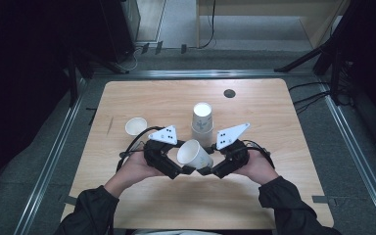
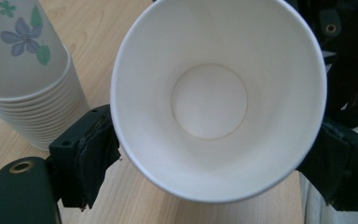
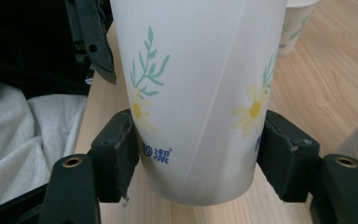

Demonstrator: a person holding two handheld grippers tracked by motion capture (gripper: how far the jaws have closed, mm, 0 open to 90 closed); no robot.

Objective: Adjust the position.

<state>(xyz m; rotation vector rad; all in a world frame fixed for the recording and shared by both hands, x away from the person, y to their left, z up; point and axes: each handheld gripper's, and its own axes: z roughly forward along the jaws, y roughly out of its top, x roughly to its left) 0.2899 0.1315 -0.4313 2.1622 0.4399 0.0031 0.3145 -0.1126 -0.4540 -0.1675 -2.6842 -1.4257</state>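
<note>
Between both grippers | tapered paper cup [image 1: 194, 154], smooth | right jaws pinch base | left jaws flank rim, contact unclear

Blue print "妙潔" on paper cup [image 3: 196, 102], low on its white wall, just under yellow daisy and green sprig, beside left pad of right gripper [image 3: 196, 158]. No other readable text, number or sign anywhere.
</note>
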